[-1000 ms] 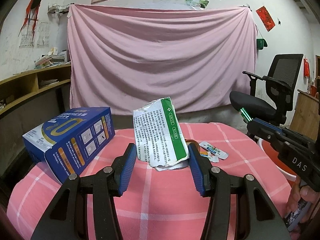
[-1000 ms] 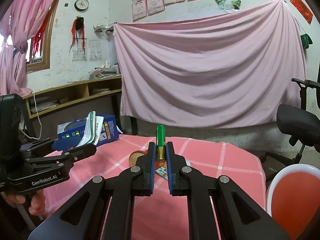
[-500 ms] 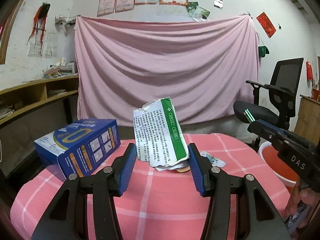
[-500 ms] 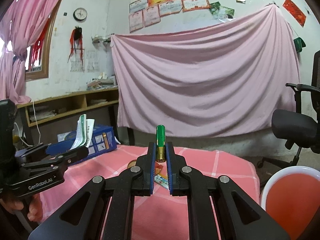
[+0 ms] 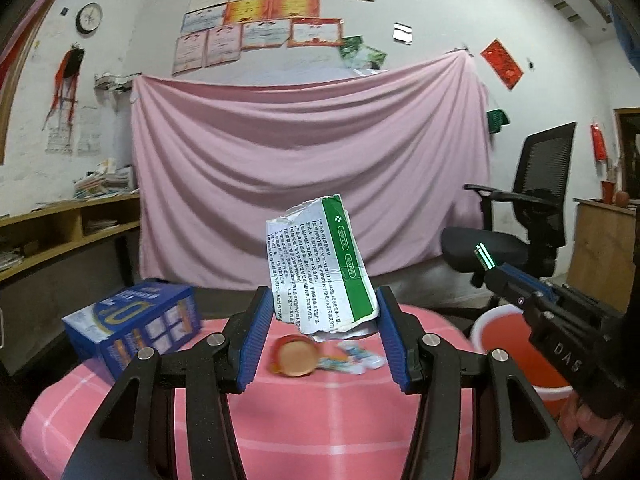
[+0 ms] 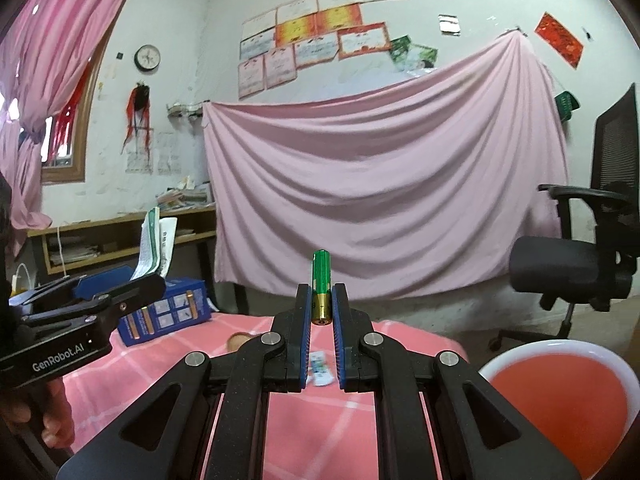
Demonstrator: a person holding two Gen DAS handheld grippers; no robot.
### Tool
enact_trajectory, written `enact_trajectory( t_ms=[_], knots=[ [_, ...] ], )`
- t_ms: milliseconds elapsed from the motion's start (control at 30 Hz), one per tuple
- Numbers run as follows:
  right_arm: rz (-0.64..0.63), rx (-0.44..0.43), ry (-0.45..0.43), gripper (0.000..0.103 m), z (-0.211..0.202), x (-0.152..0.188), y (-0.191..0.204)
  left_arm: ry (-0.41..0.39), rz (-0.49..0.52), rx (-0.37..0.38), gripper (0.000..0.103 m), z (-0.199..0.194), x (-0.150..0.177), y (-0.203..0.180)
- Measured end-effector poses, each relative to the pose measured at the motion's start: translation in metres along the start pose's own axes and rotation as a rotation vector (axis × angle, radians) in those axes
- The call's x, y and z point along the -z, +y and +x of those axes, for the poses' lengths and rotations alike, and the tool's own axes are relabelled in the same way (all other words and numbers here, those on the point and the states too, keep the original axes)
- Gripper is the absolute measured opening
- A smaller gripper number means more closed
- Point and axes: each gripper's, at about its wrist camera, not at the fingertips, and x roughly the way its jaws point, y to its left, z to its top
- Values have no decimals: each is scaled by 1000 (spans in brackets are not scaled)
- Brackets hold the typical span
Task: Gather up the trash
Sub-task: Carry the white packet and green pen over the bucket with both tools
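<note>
Both grippers lifted since a second ago; table sits lower in frame. Left gripper (image 5: 320, 332) pinches torn green-white packet (image 5: 320, 268), upright. Right gripper (image 6: 322, 312) clamps battery (image 6: 322, 288), long axis vertical. Red bin (image 6: 560, 396) lower right, nearer right gripper, open room above its rim.

a modest home office is suggested by certificates (image 5: 256, 24) pinned on the wall, a swivel chair (image 5: 536, 220) and paper-stacked wooden shelves (image 5: 60, 228).
</note>
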Motion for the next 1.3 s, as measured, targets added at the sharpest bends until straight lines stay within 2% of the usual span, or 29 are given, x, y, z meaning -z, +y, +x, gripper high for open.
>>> enact_trajectory(
  t_ms=[333,633,967,1300],
  knots=[
    [60,136,-73,8,-38,-11,-54,-30,36,141,46,13,-26,-82],
    [137,256,-72,8,-60,-8,-99,-19,62,254,46,39,-40,-147],
    [164,332,-35,8,-71,-2,-124,28,85,311,46,66,-35,-176],
    [201,395,64,8,-64,7,-141,118,75,353,46,89,-25,-184]
  ],
)
